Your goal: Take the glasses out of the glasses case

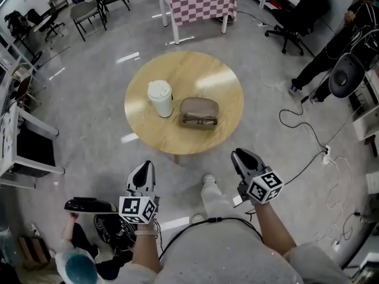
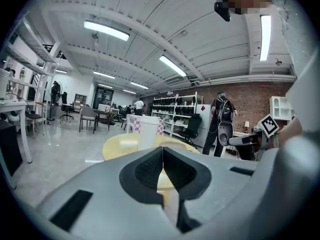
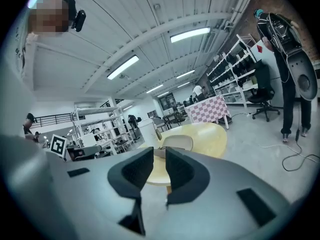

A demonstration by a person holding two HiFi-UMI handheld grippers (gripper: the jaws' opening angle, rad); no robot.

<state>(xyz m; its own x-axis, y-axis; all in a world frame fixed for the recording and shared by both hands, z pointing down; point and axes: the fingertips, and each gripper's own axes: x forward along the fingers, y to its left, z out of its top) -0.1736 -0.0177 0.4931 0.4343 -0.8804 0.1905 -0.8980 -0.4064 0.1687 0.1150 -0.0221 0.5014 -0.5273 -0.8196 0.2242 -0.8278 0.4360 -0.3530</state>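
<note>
Currently, left gripper (image 1: 144, 167) clenched empty, right gripper (image 1: 238, 156) released empty: reaching for the glasses (image 1: 199, 121) could topple the cup (image 1: 160, 98) at 9 o'clock of the case (image 1: 199, 106).

- A round, light wooden surface (image 1: 222, 81) stands on a grey floor (image 1: 89, 117).
- A white lidded cup (image 1: 160, 97) stands upright left of centre.
- Just right of it lies a taupe glasses case (image 1: 199, 107).
- Dark-framed glasses (image 1: 199, 121) rest at the case's near edge; whether they are inside it cannot be told.
</note>
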